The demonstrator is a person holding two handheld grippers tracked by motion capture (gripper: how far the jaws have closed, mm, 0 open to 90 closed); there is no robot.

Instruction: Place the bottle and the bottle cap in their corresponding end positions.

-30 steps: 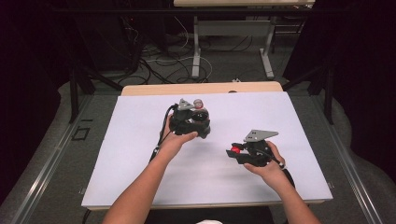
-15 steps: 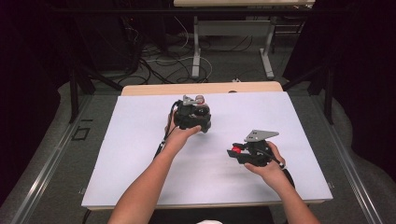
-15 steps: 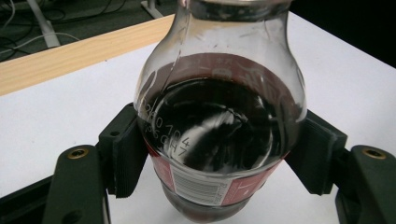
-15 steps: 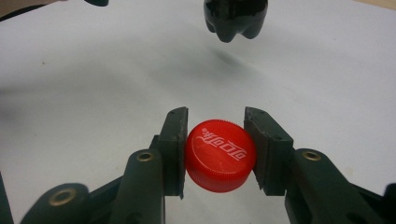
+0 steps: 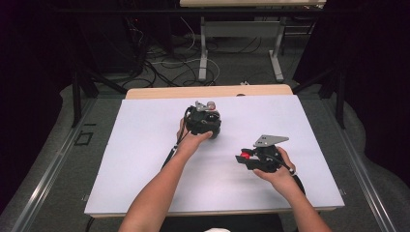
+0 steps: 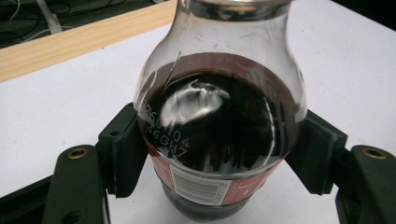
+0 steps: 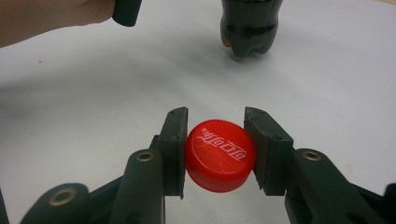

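The left hand-held gripper [image 5: 207, 126] is clamped on a clear plastic bottle of dark cola with a red label [image 6: 219, 135]; in the left gripper view its ribbed pads [image 6: 125, 156] press the bottle's shoulder from both sides, just above the label. In the high view the bottle sits over the middle of the white sheet-covered surface [image 5: 135, 159], toward its far half. The right gripper view shows the bottle's base [image 7: 246, 35] close to the sheet, though whether it touches cannot be told. The bottle's mouth shows a plain rim, with no cap on it.

The right hand-held gripper [image 5: 246, 158] is closed on a small round red plastic screw cap with white lettering [image 7: 220, 155], gripped by its ribbed edge, near and to the right of the bottle and well apart from it.

The step in hand looks like setting the opened bottle down. Done well, the left hand would lower it upright until the lobed base bears evenly on the surface, and only then ease the pads apart. Squeezing the soft wall harder risks pushing cola out of the open neck, so the grip should stay as light as it holds. The right hand would do best to keep the cap level and clear of the bottle's path.
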